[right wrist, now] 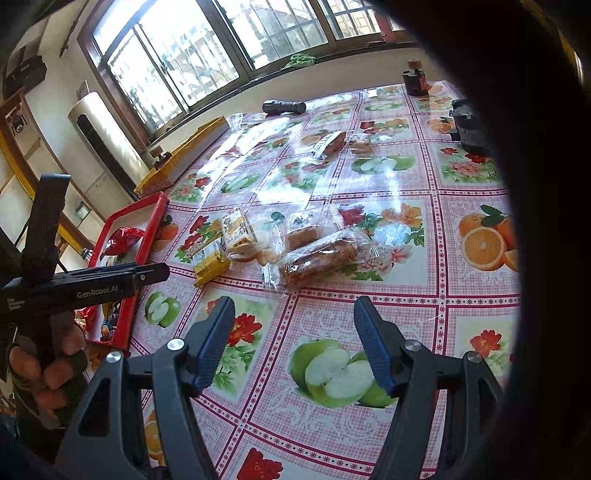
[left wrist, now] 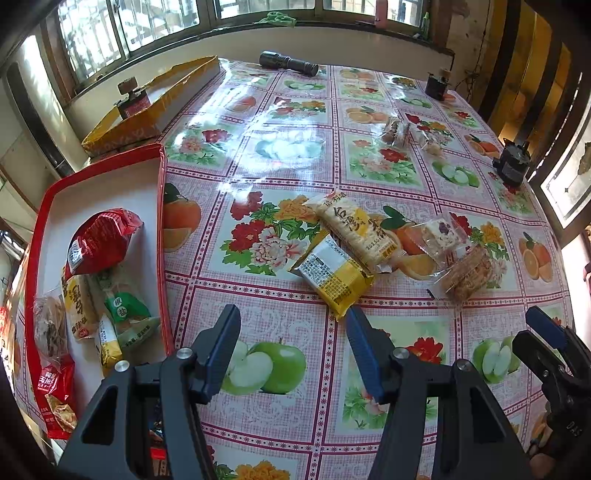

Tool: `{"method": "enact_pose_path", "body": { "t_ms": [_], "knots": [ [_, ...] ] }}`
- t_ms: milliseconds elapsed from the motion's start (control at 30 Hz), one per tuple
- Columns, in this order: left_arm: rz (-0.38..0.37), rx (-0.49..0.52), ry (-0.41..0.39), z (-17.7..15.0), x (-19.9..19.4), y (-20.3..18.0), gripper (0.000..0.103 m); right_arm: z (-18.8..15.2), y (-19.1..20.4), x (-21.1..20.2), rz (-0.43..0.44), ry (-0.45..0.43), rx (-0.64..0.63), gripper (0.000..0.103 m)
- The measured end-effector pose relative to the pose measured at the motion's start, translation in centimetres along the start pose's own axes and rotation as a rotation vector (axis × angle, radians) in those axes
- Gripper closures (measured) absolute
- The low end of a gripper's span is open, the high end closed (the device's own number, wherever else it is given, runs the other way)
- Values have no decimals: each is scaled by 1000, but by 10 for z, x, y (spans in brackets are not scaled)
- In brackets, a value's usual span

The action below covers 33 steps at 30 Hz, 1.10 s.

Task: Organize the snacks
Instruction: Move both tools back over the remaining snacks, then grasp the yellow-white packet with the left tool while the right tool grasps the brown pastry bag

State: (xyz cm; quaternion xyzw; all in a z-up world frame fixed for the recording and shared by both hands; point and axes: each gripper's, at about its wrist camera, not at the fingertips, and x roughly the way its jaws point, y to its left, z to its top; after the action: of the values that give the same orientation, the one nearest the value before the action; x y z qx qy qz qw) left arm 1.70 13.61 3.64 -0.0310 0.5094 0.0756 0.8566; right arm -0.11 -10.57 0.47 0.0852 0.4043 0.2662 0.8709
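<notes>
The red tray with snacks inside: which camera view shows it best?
The left wrist view shows the red tray best: its white floor and the packets lying in it are visible. In the right wrist view the tray is small, seen edge-on, and partly hidden by the left gripper.

Shiny plastic tablecloth [left wrist: 295, 155] with pictures of fruit and flowers, long black torch [left wrist: 288, 63] lying at the far edge, green rag [left wrist: 276, 17] on the window ledge, tall white fan heater [right wrist: 104, 142] standing far left by the barred window [right wrist: 207, 48]
</notes>
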Motion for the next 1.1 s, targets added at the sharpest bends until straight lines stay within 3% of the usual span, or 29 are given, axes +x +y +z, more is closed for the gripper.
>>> {"method": "enact_pose_path", "body": {
  "t_ms": [367, 733, 967, 1100],
  "knots": [
    [-14, -9, 36, 7, 18, -2, 44, 6, -2, 12, 4, 26, 3, 35],
    [-78, -96, 103, 15, 39, 13, 44, 12, 14, 40, 34, 81, -26, 34],
    [-115, -143, 141, 29, 56, 14, 44, 26, 15, 62, -37, 105, -21, 33],
    [-99, -137, 125, 35, 60, 8, 44, 34, 13, 73, -89, 107, -26, 33]
  ]
}}
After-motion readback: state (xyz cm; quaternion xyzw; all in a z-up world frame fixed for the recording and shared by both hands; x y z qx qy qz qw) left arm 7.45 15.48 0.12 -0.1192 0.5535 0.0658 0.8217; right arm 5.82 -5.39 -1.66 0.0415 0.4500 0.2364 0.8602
